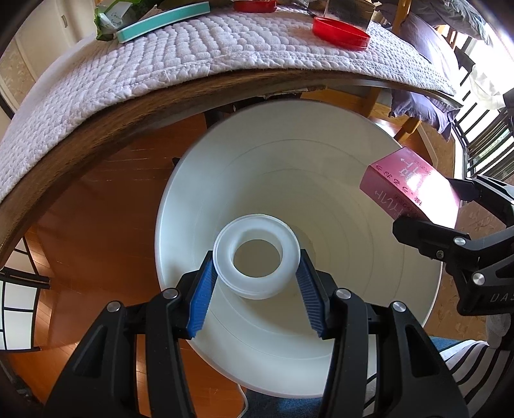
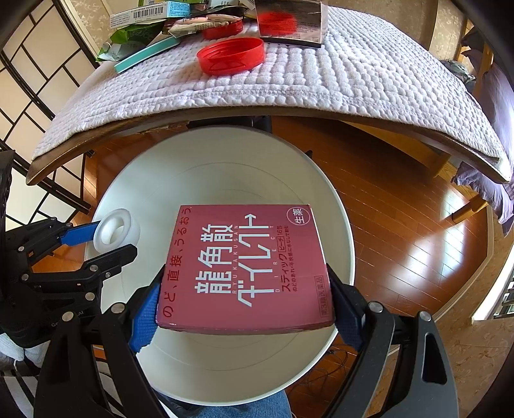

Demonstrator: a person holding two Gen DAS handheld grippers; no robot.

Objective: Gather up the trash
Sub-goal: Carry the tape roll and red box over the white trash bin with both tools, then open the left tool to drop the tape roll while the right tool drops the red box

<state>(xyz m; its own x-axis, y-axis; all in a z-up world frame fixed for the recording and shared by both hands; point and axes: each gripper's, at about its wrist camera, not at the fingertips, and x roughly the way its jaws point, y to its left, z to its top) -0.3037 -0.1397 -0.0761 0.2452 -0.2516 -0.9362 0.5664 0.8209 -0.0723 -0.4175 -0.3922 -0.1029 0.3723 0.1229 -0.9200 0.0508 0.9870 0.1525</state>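
My left gripper [image 1: 257,260] is shut on a white plastic ring [image 1: 260,284], its blue pads [image 1: 204,289] pressing the ring's two sides. The ring hangs over the mouth of a round white bin [image 1: 321,180] that stands on the floor. My right gripper [image 2: 245,273] is shut on a flat dark pink box [image 2: 244,225] with white Japanese lettering, held face up over the same bin [image 2: 225,154]. In the right wrist view the left gripper [image 2: 115,236] and its ring [image 2: 130,230] are at the bin's left rim. In the left wrist view the box [image 1: 414,186] shows at right.
Behind the bin a wooden table under a white quilted cloth [image 1: 192,58] carries red lids [image 2: 231,58], a teal box [image 1: 160,21], green wrappers [image 2: 128,41] and a silver pouch [image 2: 289,22]. A chair with a purple cushion [image 1: 427,106] stands to the right. The floor is polished wood [image 2: 401,225].
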